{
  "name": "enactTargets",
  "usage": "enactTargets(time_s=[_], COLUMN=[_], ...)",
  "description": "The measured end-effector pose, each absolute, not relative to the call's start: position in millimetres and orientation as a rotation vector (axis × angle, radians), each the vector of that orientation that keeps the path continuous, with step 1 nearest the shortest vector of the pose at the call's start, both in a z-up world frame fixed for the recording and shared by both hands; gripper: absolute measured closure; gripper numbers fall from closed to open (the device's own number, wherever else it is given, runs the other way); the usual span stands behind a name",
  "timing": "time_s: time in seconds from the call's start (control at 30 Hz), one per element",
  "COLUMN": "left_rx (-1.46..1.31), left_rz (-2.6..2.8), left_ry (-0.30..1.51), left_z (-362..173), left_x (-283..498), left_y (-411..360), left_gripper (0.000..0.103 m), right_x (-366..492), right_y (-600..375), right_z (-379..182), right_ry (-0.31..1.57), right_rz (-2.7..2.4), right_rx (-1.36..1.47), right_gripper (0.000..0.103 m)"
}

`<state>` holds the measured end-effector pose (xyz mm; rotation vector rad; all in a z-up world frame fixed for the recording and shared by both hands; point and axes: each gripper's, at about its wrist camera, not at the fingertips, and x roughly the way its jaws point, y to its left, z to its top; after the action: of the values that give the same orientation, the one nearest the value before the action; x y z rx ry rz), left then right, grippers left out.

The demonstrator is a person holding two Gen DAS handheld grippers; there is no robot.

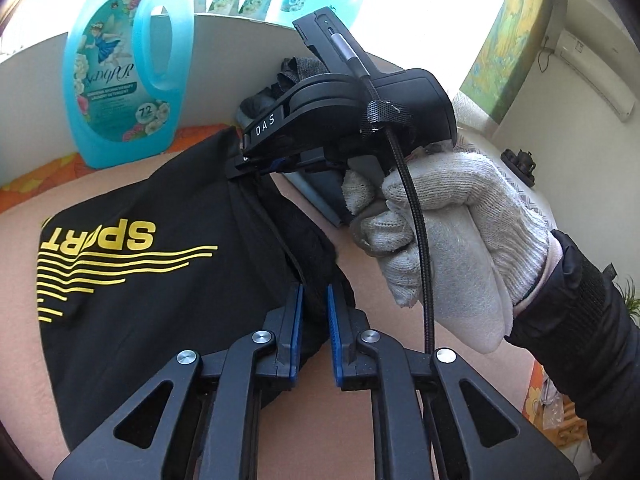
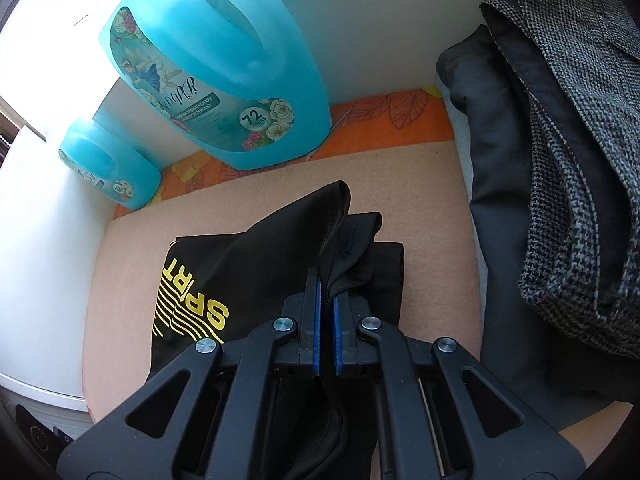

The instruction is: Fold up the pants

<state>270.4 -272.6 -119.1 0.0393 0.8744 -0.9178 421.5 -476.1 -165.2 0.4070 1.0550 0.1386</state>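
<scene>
Your left gripper (image 1: 315,312) has its blue-padded fingers (image 1: 297,312) closed to a narrow gap on a bunched edge of the black sport pants (image 1: 160,280); the cloth runs up from between the pads and spreads away to the left. In the same left wrist view, your right gripper (image 1: 244,166) pinches another part of that edge farther ahead, its tips pressed together on the fabric, with your gloved right hand (image 1: 448,216) wrapped round its handle and a black cable (image 1: 416,240) trailing down past the glove.

From the right wrist view, the right gripper (image 2: 327,292) shows its fingers (image 2: 318,300) drawn nearly together with several layers of the pants (image 2: 280,248) caught between the pads; the folds stand up just beyond the tips and more cloth hangs down beneath the gripper body. The rest of the pants lies on the beige tabletop (image 2: 432,184), with the yellow SPORT print (image 2: 188,304) and its wavy stripes facing up toward the left side.

Along the far edge of the tabletop, on an orange leaf-patterned cloth (image 2: 384,120), stands a large blue detergent bottle (image 2: 216,80), and a smaller blue bottle (image 2: 108,168) sits in the far left corner. At the right edge, a pile of dark clothes (image 2: 520,200) is topped by a grey tweed garment (image 2: 580,120)
</scene>
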Motion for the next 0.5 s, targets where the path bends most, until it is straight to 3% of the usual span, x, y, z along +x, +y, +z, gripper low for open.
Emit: enactTargets(time_s=[0.07, 0.13, 0.2, 0.5], left_rx=[0.063, 0.075, 0.082, 0.012], left_rz=[-0.903, -0.875, -0.826, -0.575], left_ry=[0.873, 0.849, 0.819, 0.825], left_z=[-114.9, -106.6, -100.7, -101.8], left_x=[264.2, 253.1, 249.8, 281.1], left_y=[-263.6, -245.2, -223.6, -123.9], left_gripper=[0.083, 0.069, 0.066, 0.066], right_x=[420.3, 417.5, 409.4, 371.9], right_y=[-476.9, -474.6, -475.1, -460.6], right_z=[-161.6, -154.5, -142.9, -125.9], right_ry=[1.048, 1.03, 0.983, 0.905], right_rz=[0.132, 0.105, 0.069, 0.089], right_rx=[0.379, 0.318, 0.262, 0.188], right_gripper=[0.097, 0.084, 0.054, 0.051])
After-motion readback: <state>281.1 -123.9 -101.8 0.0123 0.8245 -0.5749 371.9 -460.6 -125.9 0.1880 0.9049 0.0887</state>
